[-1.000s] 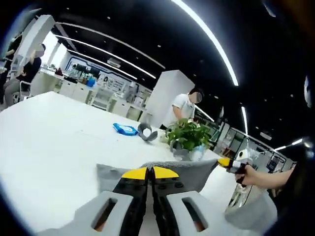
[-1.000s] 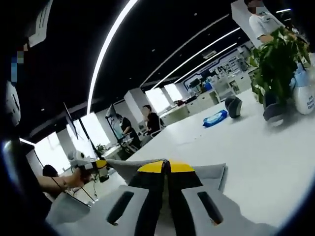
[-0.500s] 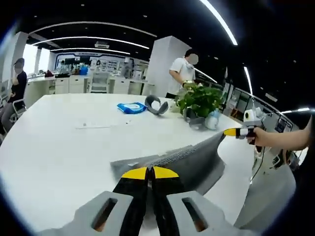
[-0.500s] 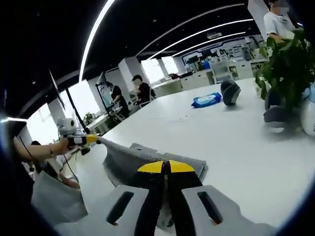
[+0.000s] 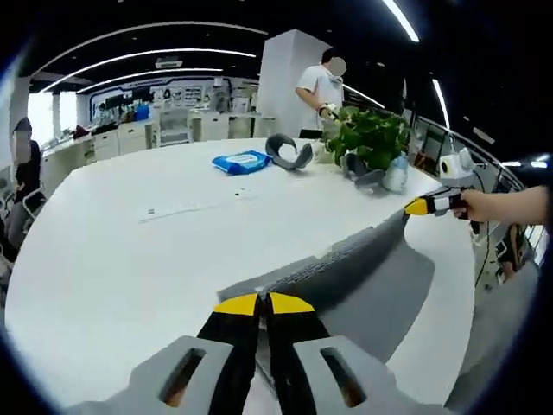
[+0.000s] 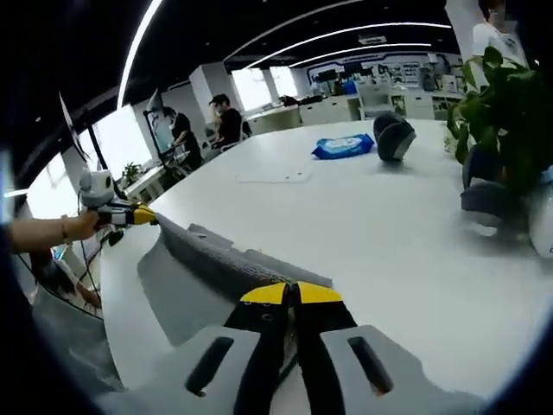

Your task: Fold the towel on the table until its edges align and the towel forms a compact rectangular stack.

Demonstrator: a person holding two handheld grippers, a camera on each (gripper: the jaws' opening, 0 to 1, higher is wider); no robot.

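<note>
Towel (image 5: 346, 264) stretched between both clamped hand-held grippers (image 5: 263, 304).

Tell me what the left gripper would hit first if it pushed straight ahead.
The left gripper is shut on the grey towel. Beyond its hem lies bare white table, then probably the paper strip; depth is unclear.
</note>
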